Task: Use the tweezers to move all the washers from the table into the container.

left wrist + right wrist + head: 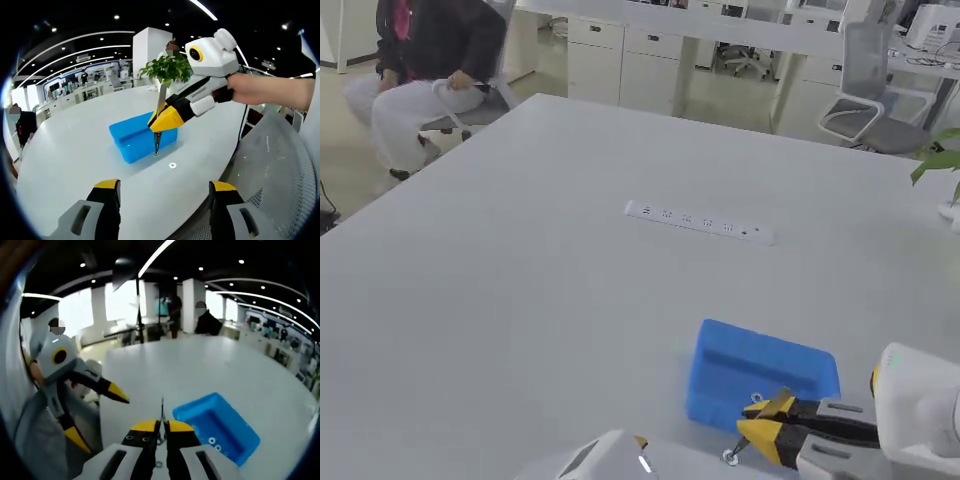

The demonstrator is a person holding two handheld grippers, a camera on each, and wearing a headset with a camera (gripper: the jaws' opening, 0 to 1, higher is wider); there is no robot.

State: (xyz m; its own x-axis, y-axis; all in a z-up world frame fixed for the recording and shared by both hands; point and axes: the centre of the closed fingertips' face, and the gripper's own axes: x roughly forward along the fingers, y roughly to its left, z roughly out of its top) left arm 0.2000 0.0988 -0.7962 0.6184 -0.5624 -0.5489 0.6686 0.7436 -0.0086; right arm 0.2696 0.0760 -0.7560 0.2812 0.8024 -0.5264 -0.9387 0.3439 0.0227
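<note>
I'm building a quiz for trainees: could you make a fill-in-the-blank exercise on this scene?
The container is ___ in colour.
The right gripper is shut on the ___.
The jaws of the left gripper stand ___.
One washer lies on the ___, outside the container.
Missing words: blue; tweezers; open; table.

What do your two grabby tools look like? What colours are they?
They match. The right tool has a chunky white body, black jaws and bright yellow wedge-shaped tips. The left tool has the same black jaws with yellow tips, set on grey brackets. The hand behind the right tool wears no glove, and no sleeve shows.
</note>
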